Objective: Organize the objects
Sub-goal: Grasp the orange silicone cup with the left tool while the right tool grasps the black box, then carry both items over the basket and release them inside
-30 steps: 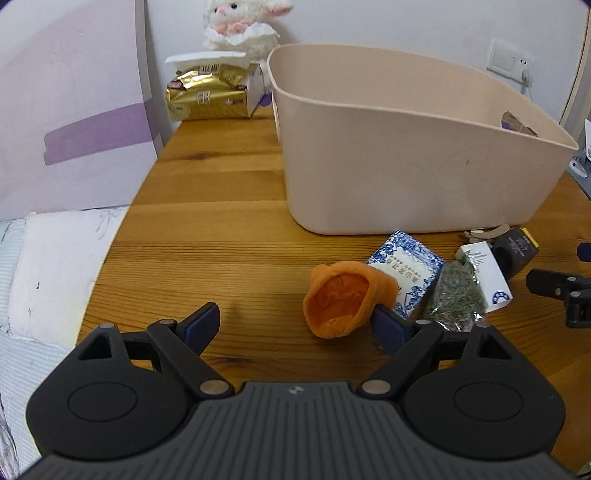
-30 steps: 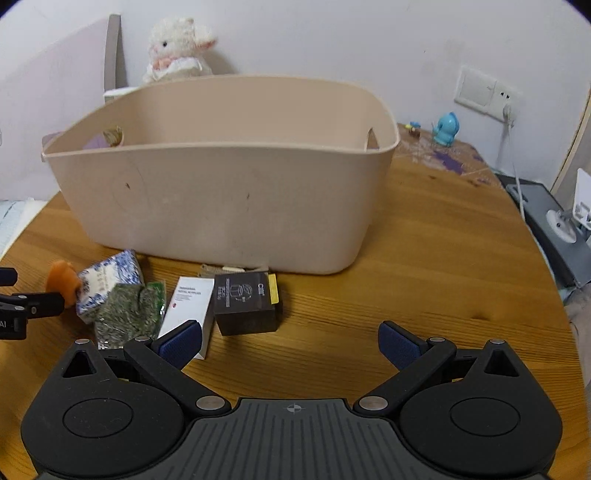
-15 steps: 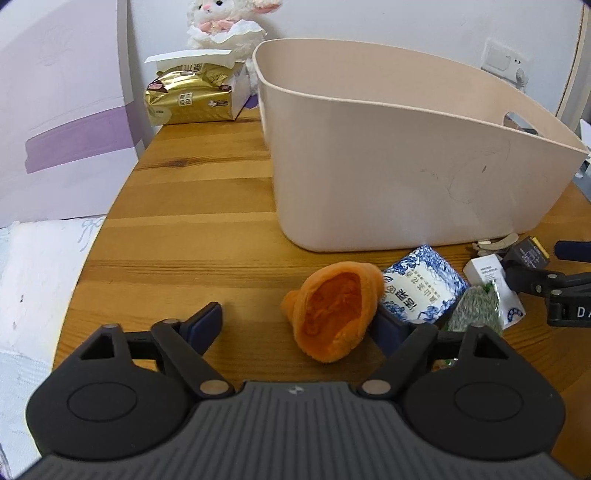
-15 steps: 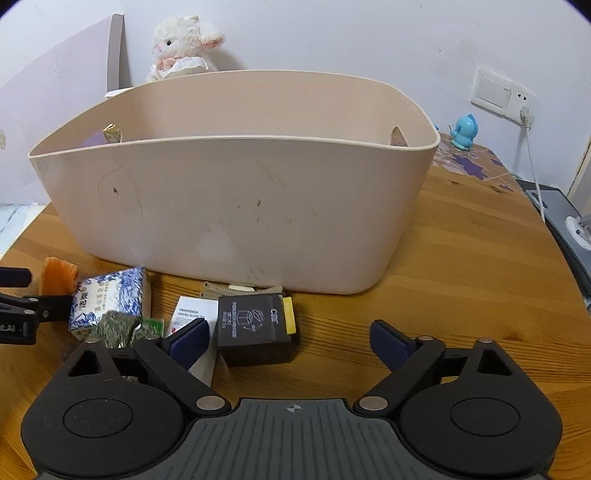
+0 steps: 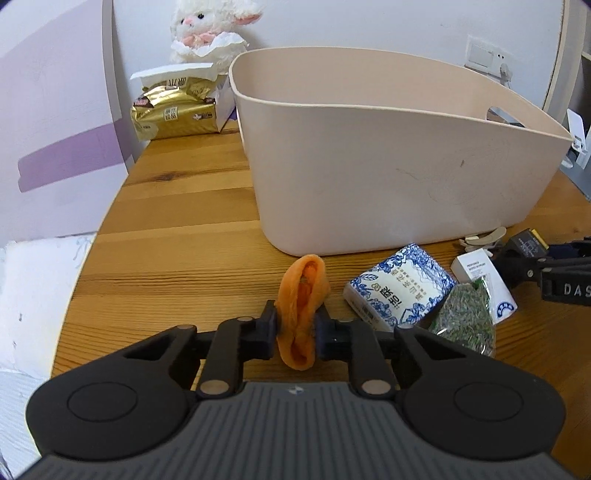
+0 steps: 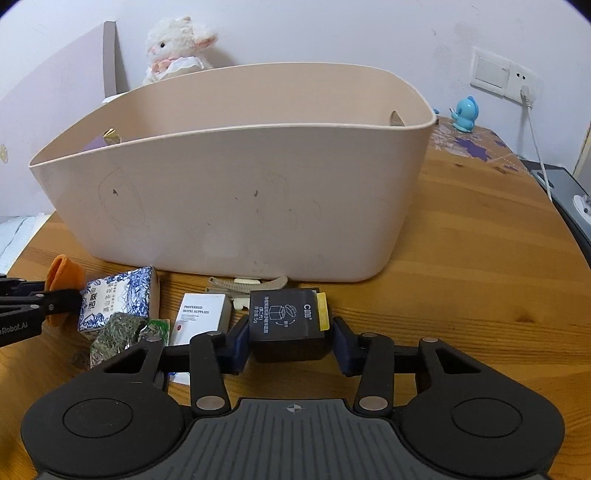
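Observation:
My left gripper is shut on a soft orange pouch, squeezing it flat just above the wooden table. In the right wrist view my right gripper is shut on a black box with a yellow edge. A tall beige tub stands right behind both. Between the grippers lie a blue-and-white patterned packet, a green herb sachet and a white box. A beige hair clip rests against the tub's base.
A gold tissue pack and a white plush lamb sit at the back left by the wall. A blue figurine stands at the back right. The table's left edge drops to white bedding.
Both grippers moved forward and went from open to shut: the left now pinches the orange pouch, the right now clamps the black box.

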### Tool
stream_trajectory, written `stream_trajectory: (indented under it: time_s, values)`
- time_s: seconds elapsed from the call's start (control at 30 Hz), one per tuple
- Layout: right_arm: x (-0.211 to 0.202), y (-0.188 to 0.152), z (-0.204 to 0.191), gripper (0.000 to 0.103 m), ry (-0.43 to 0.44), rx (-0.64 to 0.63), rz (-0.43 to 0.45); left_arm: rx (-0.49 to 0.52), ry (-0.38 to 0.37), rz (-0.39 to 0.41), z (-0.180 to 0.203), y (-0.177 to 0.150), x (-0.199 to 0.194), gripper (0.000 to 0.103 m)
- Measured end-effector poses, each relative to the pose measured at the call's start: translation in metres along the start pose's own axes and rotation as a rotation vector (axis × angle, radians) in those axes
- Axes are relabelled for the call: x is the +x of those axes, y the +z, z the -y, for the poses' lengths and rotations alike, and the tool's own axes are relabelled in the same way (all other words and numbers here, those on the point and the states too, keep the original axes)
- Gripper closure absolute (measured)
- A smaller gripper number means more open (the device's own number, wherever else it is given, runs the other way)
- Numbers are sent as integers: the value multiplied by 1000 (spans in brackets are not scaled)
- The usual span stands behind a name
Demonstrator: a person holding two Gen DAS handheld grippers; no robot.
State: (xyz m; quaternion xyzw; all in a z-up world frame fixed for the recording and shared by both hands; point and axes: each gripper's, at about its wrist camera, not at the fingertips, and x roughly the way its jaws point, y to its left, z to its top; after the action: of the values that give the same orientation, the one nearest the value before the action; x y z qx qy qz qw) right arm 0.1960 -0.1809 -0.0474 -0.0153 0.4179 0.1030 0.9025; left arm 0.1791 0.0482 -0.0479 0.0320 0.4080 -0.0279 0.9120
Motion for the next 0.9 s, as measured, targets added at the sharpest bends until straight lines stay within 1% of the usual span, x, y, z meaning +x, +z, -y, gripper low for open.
stream_trajectory:
  time_s: [0.17, 0.33, 0.47, 0.73, 0.9]
  values:
    - [-13, -5, 1, 61, -10, 3, 18, 15, 4, 22, 0, -3, -12, 83]
    - [-39, -9, 1, 61, -16, 1, 57, 18, 7, 57, 2, -4, -33, 83]
    - [-65, -10, 3, 61, -3, 9, 97, -6, 29, 90, 2, -6, -52, 83]
    - [-119, -8, 3, 61, -4, 15, 202, -21, 46, 166, -2, -4, -92, 83]
    - [-141, -1, 3, 61, -1, 15, 270, -27, 45, 213, -2, 2, -109, 83]
